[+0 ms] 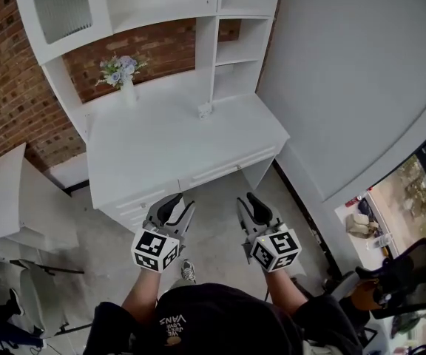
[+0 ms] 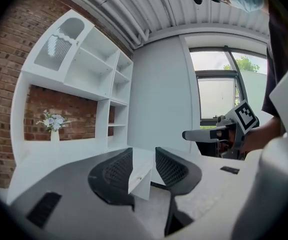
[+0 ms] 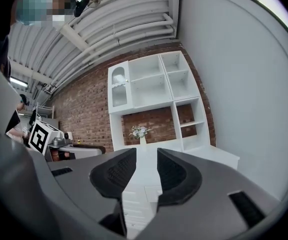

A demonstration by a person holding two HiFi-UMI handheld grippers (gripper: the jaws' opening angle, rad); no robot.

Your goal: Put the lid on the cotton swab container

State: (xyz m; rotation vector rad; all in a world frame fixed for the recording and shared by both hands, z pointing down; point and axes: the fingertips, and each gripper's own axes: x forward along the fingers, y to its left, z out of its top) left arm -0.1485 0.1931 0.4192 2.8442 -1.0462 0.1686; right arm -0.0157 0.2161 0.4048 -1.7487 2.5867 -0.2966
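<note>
A small pale object (image 1: 205, 110) stands on the white desk (image 1: 154, 157) at the foot of the shelf column; it is too small to tell whether it is the swab container or its lid. Both grippers hover in front of the desk, short of its front edge and over the floor. My left gripper (image 1: 177, 211) (image 2: 143, 166) is open and holds nothing; only the desk corner shows through the gap. My right gripper (image 1: 256, 207) (image 3: 146, 171) is open too, also empty, and faces the desk drawers. Each gripper appears at the edge of the other's view.
A vase of pale flowers (image 1: 124, 76) stands at the desk's back left, against the brick wall. White shelves (image 1: 235, 50) rise over the desk. A grey wall (image 1: 346, 72) runs along the right. Another white table (image 1: 9, 202) is at the left, a black chair (image 1: 413, 272) at the lower right.
</note>
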